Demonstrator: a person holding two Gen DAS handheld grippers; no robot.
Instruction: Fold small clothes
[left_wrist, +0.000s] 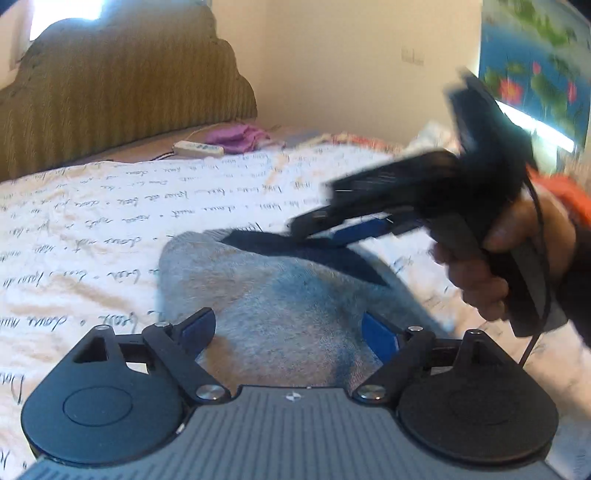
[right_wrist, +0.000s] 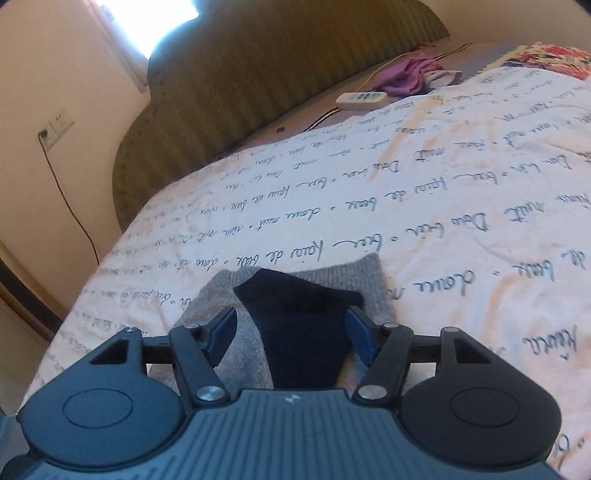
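Sock (right_wrist: 306, 332) between spread right fingers (right_wrist: 360, 341) | left fingers (left_wrist: 199, 330) spread, apparently empty

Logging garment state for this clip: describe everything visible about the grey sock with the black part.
The grey sock looks like soft, fuzzy knit, with a black section that spreads wide across one end and narrows toward the camera. It lies flat on the script-printed bedsheet, unfolded as far as can be seen. In the left wrist view the right claw sits at the black part, blurred by motion; whether it touches is unclear. Both claws frame it with jaws apart; the left claw hovers at its nearer end.
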